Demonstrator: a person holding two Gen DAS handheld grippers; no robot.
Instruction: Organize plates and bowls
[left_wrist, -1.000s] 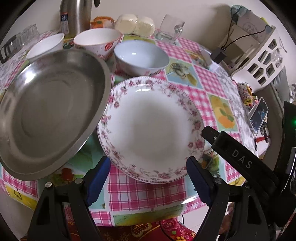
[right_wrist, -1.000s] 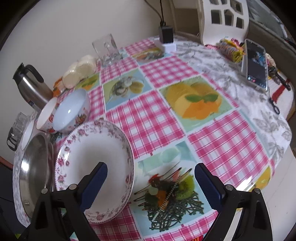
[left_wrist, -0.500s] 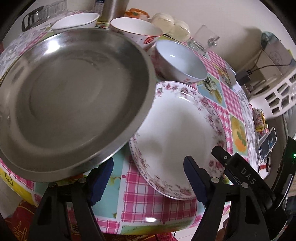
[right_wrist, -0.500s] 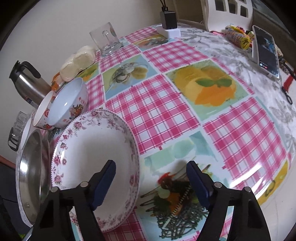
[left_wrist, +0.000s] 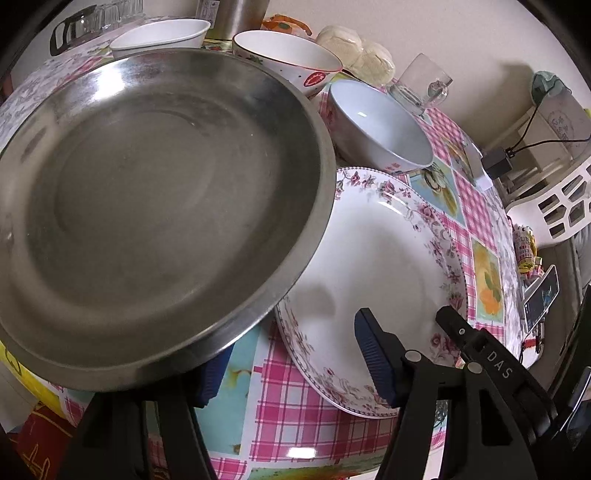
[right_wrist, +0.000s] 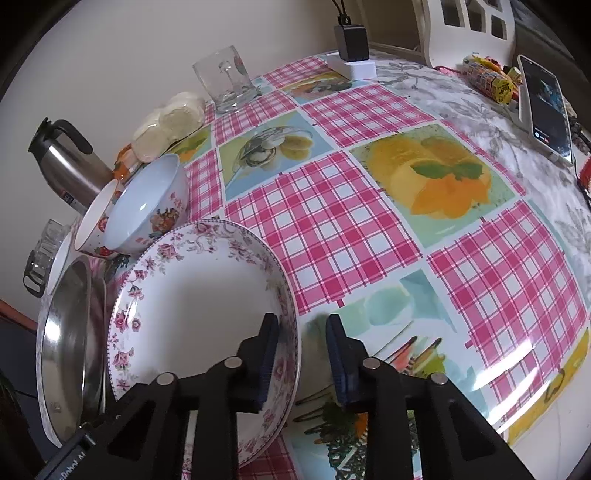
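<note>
A floral-rimmed white plate (left_wrist: 380, 266) lies on the checked tablecloth; it also shows in the right wrist view (right_wrist: 199, 306). A large steel pan (left_wrist: 147, 206) sits left of it, its rim over the plate's left edge. My left gripper (left_wrist: 291, 358) is open, one finger under the pan's near rim, the other over the plate. My right gripper (right_wrist: 301, 358) straddles the plate's right rim, jaws narrowed but a gap still shows. Behind stand a pale blue bowl (left_wrist: 376, 125), a red-patterned bowl (left_wrist: 288, 55) and a white bowl (left_wrist: 162, 35).
At the back are a steel thermos (right_wrist: 66, 162), a glass mug (right_wrist: 225, 81), wrapped buns (right_wrist: 170, 125) and a glass jug (left_wrist: 92, 22). A charger block (right_wrist: 351, 55), a phone (right_wrist: 546, 107) and snacks (right_wrist: 487, 77) lie at the far right.
My left gripper has moved left and closer, so the steel pan now fills its view. My right gripper has narrowed from wide open and closed in around the plate's right rim.
</note>
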